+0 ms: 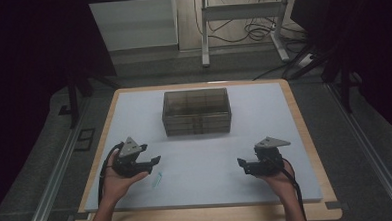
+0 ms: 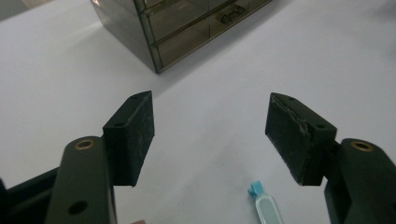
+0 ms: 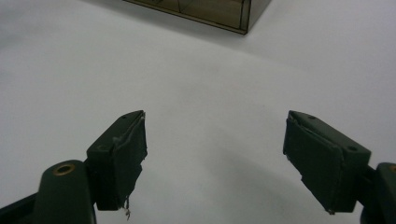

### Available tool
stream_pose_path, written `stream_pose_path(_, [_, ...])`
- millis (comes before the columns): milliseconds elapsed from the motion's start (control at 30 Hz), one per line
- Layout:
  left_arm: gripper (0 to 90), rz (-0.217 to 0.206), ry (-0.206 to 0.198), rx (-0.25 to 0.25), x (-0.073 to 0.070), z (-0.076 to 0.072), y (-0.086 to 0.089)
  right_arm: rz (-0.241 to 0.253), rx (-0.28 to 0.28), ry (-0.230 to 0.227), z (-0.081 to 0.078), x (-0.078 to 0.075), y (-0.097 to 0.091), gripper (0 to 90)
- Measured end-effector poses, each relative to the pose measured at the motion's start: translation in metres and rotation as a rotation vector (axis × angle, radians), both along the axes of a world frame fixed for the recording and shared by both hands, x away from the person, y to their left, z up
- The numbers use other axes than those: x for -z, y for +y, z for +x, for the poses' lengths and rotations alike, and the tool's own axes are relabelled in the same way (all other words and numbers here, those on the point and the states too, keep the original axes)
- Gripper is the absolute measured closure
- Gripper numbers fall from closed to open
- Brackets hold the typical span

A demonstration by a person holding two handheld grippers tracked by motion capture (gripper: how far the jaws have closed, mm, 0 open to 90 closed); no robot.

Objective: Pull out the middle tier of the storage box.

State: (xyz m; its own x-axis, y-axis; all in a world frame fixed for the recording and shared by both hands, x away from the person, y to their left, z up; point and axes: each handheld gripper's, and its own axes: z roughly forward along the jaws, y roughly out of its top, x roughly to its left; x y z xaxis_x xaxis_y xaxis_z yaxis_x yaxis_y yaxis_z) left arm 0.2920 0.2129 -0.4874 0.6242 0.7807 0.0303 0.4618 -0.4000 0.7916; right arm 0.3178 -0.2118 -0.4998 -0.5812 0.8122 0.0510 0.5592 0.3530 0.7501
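Here both the left gripper (image 2: pixel 210 135) and right gripper (image 3: pixel 215 158) gape wide, holding nothing.

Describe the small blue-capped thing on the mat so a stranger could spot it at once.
Start at the smoky see-through drawer box at the far middle of the pale mat. Come toward the near left, to the open left tool. Just beside it lies a small pale clear piece with a light blue cap, the lone loose item on the mat.

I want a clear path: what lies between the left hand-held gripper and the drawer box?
Only bare white mat, in the left gripper view, between left hand-held gripper and drawer box.
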Motion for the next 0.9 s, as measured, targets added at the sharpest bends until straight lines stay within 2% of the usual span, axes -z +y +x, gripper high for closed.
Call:
stream_pose_path(33, [34.0,0.025,-0.010,0.011,-0.003,0.002,-0.004,-0.003,-0.001,0.002,0.000,0.001,0.000,21.0])
stream_pose_path(233, [35.2,0.070,-0.034,0.021,-0.006,0.006,-0.011,-0.023,-0.024,0.013,0.000,0.004,0.005,21.2])
stream_pose_path(400, [36.4,0.075,-0.046,0.021,-0.004,0.008,-0.014,-0.020,-0.024,0.008,0.000,0.003,0.005,21.2])
stream_pose_path(733, [37.6,0.113,-0.074,0.027,-0.007,0.020,-0.022,-0.012,-0.003,0.004,-0.001,0.002,-0.002,21.2])
stream_pose_path(767, [37.6,0.122,-0.081,0.024,-0.007,0.021,-0.023,-0.012,-0.003,0.004,-0.001,0.002,-0.002,21.2])
stream_pose_path(800, [37.6,0.166,-0.100,0.012,-0.006,0.023,-0.026,-0.013,-0.004,0.003,-0.001,0.002,-0.002,21.2])
stream_pose_path(900, [37.6,0.183,-0.105,0.022,-0.005,0.025,-0.030,-0.008,-0.005,-0.002,-0.002,0.001,-0.005,21.2])
